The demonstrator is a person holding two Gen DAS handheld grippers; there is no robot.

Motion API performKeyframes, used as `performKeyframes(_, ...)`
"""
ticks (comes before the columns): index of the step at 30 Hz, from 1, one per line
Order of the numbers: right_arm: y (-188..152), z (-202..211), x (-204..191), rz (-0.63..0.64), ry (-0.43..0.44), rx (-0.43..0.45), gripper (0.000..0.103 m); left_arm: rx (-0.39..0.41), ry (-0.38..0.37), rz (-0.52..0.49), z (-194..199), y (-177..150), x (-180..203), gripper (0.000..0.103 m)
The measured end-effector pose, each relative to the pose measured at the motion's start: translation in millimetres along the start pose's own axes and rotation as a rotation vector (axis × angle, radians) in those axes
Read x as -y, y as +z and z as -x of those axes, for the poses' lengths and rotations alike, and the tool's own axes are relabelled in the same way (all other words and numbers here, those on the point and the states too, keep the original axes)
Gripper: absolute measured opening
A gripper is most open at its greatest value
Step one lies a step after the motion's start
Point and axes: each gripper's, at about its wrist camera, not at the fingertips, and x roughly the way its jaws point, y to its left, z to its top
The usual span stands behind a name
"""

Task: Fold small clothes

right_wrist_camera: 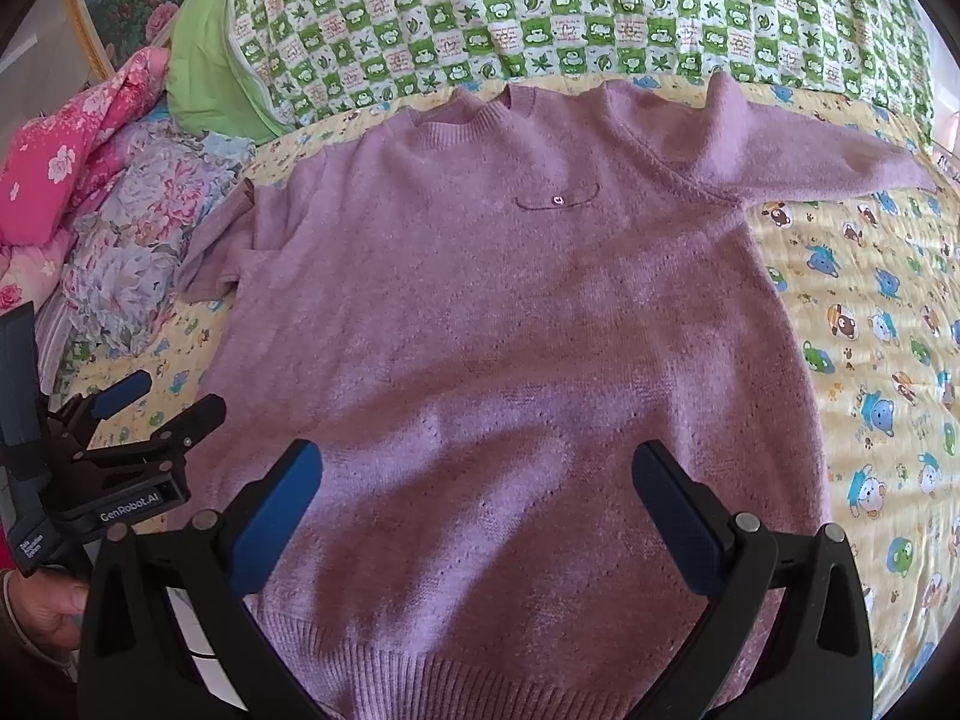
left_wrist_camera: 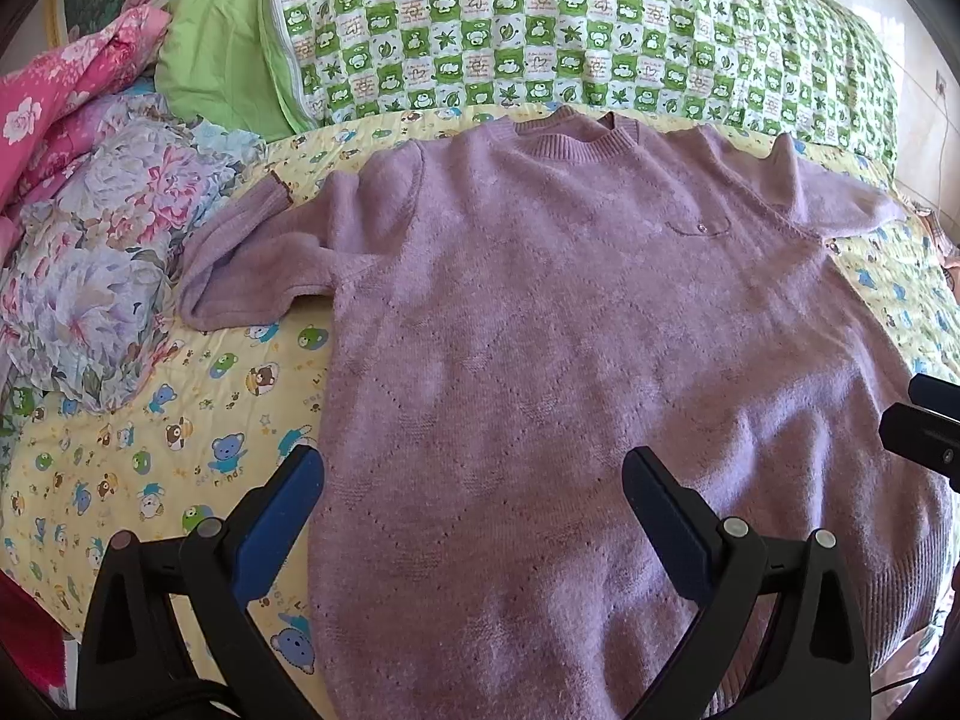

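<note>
A yellow bedspread [left_wrist_camera: 180, 420] printed with cartoon bears covers the bed; along its far edge lies a green-and-white checked quilt [left_wrist_camera: 540, 30], a plain green pillow [left_wrist_camera: 210, 60] tucked beside its left end. Left again, a pale floral bundle [left_wrist_camera: 108, 252] sits crumpled on the bedspread; a pink flowered cloth [left_wrist_camera: 66, 102] is heaped behind it.

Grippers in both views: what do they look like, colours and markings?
Both the left gripper and right gripper have black angular plastic arms, silver pivot pins and blue pads. The left's body reads "GenRobot.AI" in white; a bare hand grips it.
</note>
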Motion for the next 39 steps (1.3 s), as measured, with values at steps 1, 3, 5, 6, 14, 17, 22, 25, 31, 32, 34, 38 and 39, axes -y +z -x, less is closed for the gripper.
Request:
performKeyframes(1, 0, 0, -1, -0.001, 0.000, 0.000, 0.103, 0.000, 0.000, 0.000, 0, 0, 0, 0.100)
performKeyframes(3, 0, 0, 0, 0.000, 0.001, 0.002, 0.103, -0.002, 0.001, 0.001, 0, -1, 0, 0.100)
performKeyframes(5, 0, 0, 1, -0.008, 0.014, 0.007, 0.103, -0.004, 0.001, 0.003, -1, -1, 0, 0.100)
performKeyframes(6, 0, 0, 1, -0.010, 0.017, 0.008, 0.103, -0.004, 0.002, 0.003, -2, 0, 0, 0.100)
performKeyframes(14, 2, 0, 10, -0.056, 0.078, 0.042, 0.103, -0.017, -0.006, 0.000, -6, 2, 4, 0.100)
performKeyframes(17, 8, 0, 24, -0.092, 0.093, 0.053, 0.103, -0.019, -0.015, 0.009, -8, 8, 4, 0.100)
performKeyframes(22, 26, -1, 81, -0.288, 0.135, 0.029, 0.103, -0.035, -0.030, 0.038, -21, 33, 4, 0.100)
performKeyframes(25, 44, -1, 130, -0.397, 0.087, 0.028, 0.103, -0.045, -0.029, 0.058, -34, 53, 6, 0.100)
performKeyframes(31, 91, 7, 244, -0.595, -0.031, 0.138, 0.103, -0.057, -0.018, 0.091, -64, 94, 13, 0.100)
performKeyframes(32, 96, 9, 259, -0.616, -0.046, 0.173, 0.103, -0.058, -0.015, 0.093, -70, 103, 15, 0.100)
performKeyframes(34, 110, 5, 300, -0.702, -0.076, 0.206, 0.102, -0.063, -0.010, 0.090, -84, 122, 21, 0.100)
performKeyframes(38, 134, -10, 373, -0.822, -0.117, 0.254, 0.091, -0.081, 0.002, 0.091, -114, 149, 31, 0.100)
performKeyframes(39, 140, -16, 389, -0.852, -0.126, 0.257, 0.084, -0.084, 0.006, 0.094, -121, 155, 33, 0.100)
